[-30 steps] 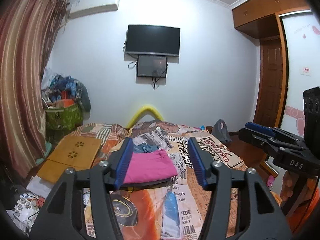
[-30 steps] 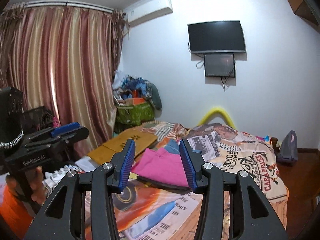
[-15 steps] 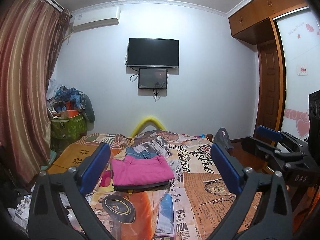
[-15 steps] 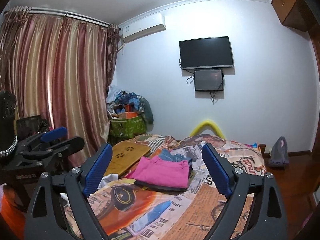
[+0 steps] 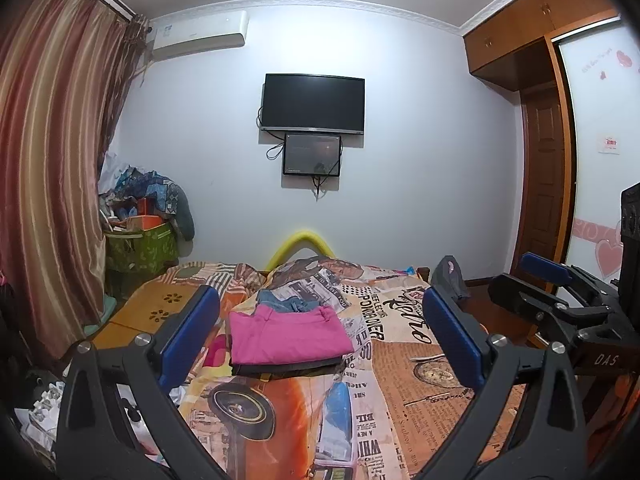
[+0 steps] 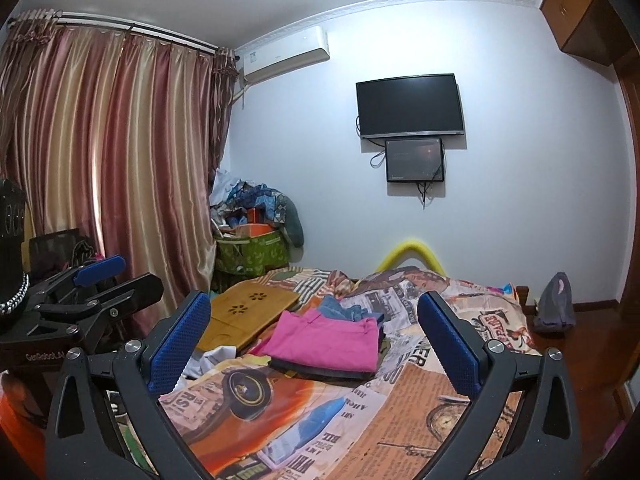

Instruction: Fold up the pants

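Folded pink pants (image 5: 286, 336) lie on top of a dark folded garment (image 5: 288, 369) in the middle of the bed, with blue denim (image 5: 282, 302) behind them. The pile also shows in the right wrist view (image 6: 326, 346). My left gripper (image 5: 320, 340) is wide open and empty, held above the near part of the bed, short of the pile. My right gripper (image 6: 316, 346) is wide open and empty too, to the right of the left one. Each gripper shows from the side in the other's view, the right (image 5: 560, 296) and the left (image 6: 96, 284).
The bed has a printed orange and newspaper-pattern cover (image 5: 400, 360). A wooden lap tray (image 5: 156, 312) lies on its left side. A green basket of clothes (image 5: 140, 246) and curtains (image 5: 44, 200) stand at left. A TV (image 5: 313, 102) hangs ahead; a wardrobe (image 5: 548, 160) is at right.
Both grippers have opened from a narrow gap to wide open and have pulled back and up from the pink pants. The folded pile has stayed in place.
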### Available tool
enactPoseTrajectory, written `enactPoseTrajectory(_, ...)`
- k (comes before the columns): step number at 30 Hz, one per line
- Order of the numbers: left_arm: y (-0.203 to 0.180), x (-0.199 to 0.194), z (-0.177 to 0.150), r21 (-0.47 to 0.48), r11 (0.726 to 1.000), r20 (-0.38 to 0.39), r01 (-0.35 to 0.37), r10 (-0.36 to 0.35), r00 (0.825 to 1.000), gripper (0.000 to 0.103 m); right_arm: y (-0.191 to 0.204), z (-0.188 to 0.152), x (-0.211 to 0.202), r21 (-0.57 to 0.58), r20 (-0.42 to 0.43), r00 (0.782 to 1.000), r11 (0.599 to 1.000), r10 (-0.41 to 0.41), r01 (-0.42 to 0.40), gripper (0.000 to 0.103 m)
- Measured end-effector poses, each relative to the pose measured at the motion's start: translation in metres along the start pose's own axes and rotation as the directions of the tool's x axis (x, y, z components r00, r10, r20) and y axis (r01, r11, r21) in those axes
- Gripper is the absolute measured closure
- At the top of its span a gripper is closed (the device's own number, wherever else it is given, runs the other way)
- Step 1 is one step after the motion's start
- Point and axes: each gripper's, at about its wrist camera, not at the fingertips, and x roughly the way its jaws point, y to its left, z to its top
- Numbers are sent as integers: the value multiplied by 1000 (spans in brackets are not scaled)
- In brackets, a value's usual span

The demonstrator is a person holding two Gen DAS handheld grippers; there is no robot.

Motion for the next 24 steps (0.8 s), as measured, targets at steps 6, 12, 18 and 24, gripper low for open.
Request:
enactPoseTrajectory(6, -4, 3, -3, 7, 1000, -5, -8, 8, 1000, 1, -3, 0, 0, 12, -2, 1000, 1000, -2, 2, 0)
enactPoseTrajectory(12, -6, 7, -5, 11, 1000, -12, -8, 8, 1000, 1, -2, -1, -1, 19, -8, 1000, 1000, -2, 2, 0)
enactPoseTrajectory(18, -5, 7, -6, 12, 1000, -18, -6, 6, 1000, 1, -2, -1, -2, 24, -11, 1000, 1000, -3, 3, 0)
enactPoseTrajectory(24, -5, 9, -6, 13, 1000, -20, -5, 5, 1000, 1, -3, 0, -2, 33, -14, 1000, 999, -4, 4, 0)
